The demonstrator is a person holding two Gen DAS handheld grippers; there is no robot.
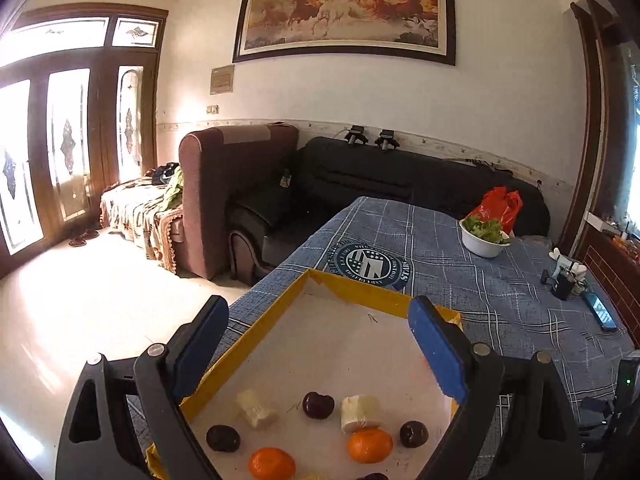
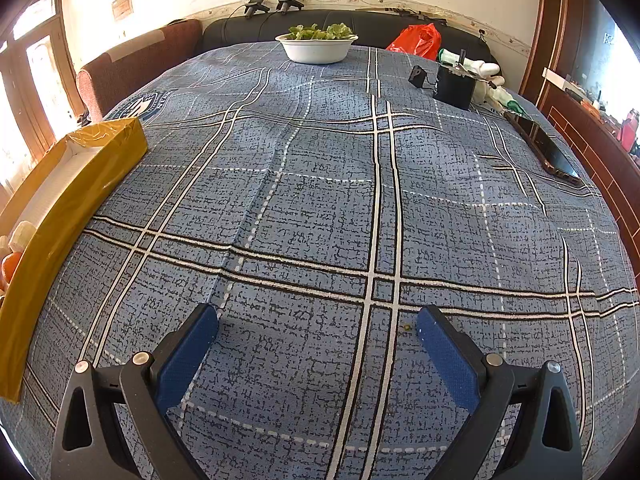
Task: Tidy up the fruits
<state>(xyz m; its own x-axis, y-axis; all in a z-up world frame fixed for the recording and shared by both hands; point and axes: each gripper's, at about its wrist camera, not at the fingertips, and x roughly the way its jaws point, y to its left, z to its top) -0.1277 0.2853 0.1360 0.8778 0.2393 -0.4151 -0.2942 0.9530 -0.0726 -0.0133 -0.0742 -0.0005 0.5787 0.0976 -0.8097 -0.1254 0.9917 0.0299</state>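
Observation:
A shallow yellow-rimmed tray (image 1: 352, 286) with a white floor lies on the blue plaid tablecloth. At its near end rest two oranges (image 1: 369, 445) (image 1: 272, 463), several dark plums (image 1: 318, 405) (image 1: 223, 437) (image 1: 413, 434) and two pale banana pieces (image 1: 256, 408) (image 1: 360, 412). My left gripper (image 1: 316, 312) hovers over the tray, jaws wide open, nothing between the blue pads. My right gripper (image 2: 318, 322) stands open above bare cloth, well to the right of the tray (image 2: 80, 176). An orange (image 2: 11, 265) and a pale piece (image 2: 22, 236) peek over the tray wall at the left edge.
A white bowl of greens (image 2: 317, 49) and a red bag (image 2: 416, 40) sit at the table's far end. A black device with white toys (image 2: 454, 84) and a phone (image 2: 548, 150) lie at the right. Sofas (image 1: 360, 176) stand beyond the table.

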